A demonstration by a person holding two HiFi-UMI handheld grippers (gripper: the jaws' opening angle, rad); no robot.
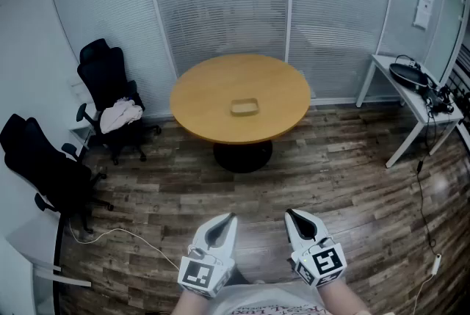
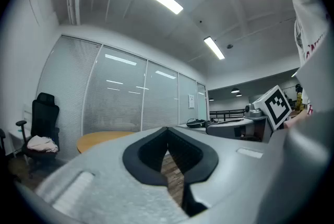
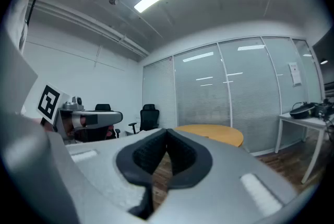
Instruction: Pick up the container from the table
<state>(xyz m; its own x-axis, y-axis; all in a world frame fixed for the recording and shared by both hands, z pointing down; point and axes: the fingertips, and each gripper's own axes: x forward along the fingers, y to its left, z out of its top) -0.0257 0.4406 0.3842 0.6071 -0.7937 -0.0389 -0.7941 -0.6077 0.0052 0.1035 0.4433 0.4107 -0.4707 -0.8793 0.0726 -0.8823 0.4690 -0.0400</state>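
The container (image 1: pixel 244 107) is a shallow, tan, roughly rectangular tray. It lies near the middle of the round wooden table (image 1: pixel 205 97), with bare top on every side of it. In the head view its long axis runs left to right, so a long side faces the person.

It lies straight ahead of both claws and well apart from them, with a wide stretch of wood floor (image 1: pixel 352 181) between. Neither claw is over the table yet. The left claw (image 1: pixel 229 219) and the right claw (image 1: pixel 291 214) sit side by side low in the head view, both pointing forward toward the table. The container lines up more closely with the left claw, which I judge the slightly nearer one, though the difference is small.

In the left gripper view the left claw (image 2: pixel 167 131) has its dark pads pressed together at the tips. Only floor shows through the slit lower down and nothing is held. The right claw (image 3: pixel 167 133) in the right gripper view is pressed together in the same way and is also empty.

Each gripper view catches the table edge past the tips (image 2: pixel 102 138) (image 3: pixel 219 133), but the container cannot be made out there.

As I judge it, the task has barely begun. The next move needs a walk forward, a claw spread apart, and a grip across the tray's short width.

Two black chairs (image 1: pixel 110 86) stand to the left of the table. A white desk (image 1: pixel 415 97) stands to its right.
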